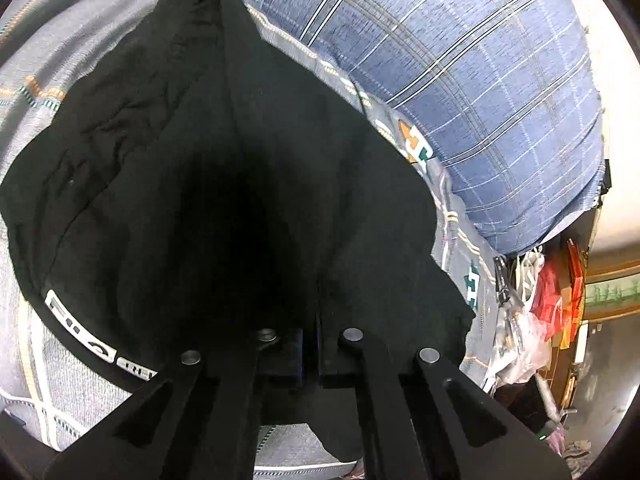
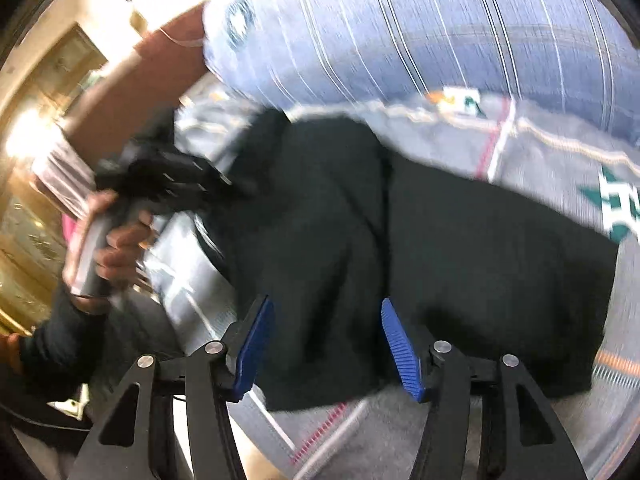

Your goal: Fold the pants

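Black pants [image 1: 224,184] lie on a grey patterned bedsheet [image 1: 80,360]; a white logo strip [image 1: 80,332] shows at their lower left edge. My left gripper [image 1: 310,356] is shut on the pants' cloth and lifts it, so the fabric drapes away from the fingers. In the right wrist view the pants [image 2: 440,248] spread across the sheet [image 2: 552,152]. My right gripper [image 2: 326,344] is open, its blue pads [image 2: 400,352] just above the pants' near edge, holding nothing. The left gripper [image 2: 176,184], held in a hand, grips the pants' left end.
A large blue plaid pillow or duvet [image 1: 480,92] lies beyond the pants; it also shows in the right wrist view [image 2: 440,28]. Bags and clutter [image 1: 548,300] sit off the bed's right side. A brown headboard [image 2: 132,92] and wooden furniture [image 2: 36,200] stand at left.
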`<act>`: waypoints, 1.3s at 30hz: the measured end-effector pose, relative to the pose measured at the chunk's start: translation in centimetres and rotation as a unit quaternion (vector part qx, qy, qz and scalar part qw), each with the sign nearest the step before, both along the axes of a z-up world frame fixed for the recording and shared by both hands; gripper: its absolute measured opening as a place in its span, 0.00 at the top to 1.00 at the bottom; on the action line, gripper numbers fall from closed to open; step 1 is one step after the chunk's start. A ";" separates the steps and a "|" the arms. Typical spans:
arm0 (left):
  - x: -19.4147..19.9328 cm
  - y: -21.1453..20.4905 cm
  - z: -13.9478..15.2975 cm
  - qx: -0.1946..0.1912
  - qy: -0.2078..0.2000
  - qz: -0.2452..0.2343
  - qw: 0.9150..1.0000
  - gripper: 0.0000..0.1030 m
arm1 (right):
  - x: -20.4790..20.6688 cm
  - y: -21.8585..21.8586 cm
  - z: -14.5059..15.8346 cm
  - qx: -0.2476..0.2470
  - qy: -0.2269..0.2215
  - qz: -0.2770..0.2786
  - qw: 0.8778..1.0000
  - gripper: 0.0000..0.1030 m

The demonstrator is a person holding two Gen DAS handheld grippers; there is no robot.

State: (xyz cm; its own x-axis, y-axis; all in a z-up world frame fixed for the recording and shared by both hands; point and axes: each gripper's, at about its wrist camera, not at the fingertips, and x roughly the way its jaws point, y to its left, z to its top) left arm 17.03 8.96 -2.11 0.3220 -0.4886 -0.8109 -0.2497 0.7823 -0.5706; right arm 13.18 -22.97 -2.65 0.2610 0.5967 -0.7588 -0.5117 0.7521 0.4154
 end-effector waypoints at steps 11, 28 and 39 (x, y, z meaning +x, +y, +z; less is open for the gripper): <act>-1.1 -0.7 3.1 -0.017 -0.087 -0.002 0.996 0.98 | -0.5 1.1 -0.1 -0.090 -0.019 0.004 0.996 0.91; -1.7 -9.8 -0.3 -0.001 -0.082 -0.064 0.995 0.99 | 10.8 -11.0 -0.2 -0.092 0.044 -0.160 0.982 0.76; -1.6 -10.4 0.7 0.008 -0.087 -0.056 0.995 0.99 | 3.4 -12.3 1.4 0.023 0.041 -0.216 0.975 0.41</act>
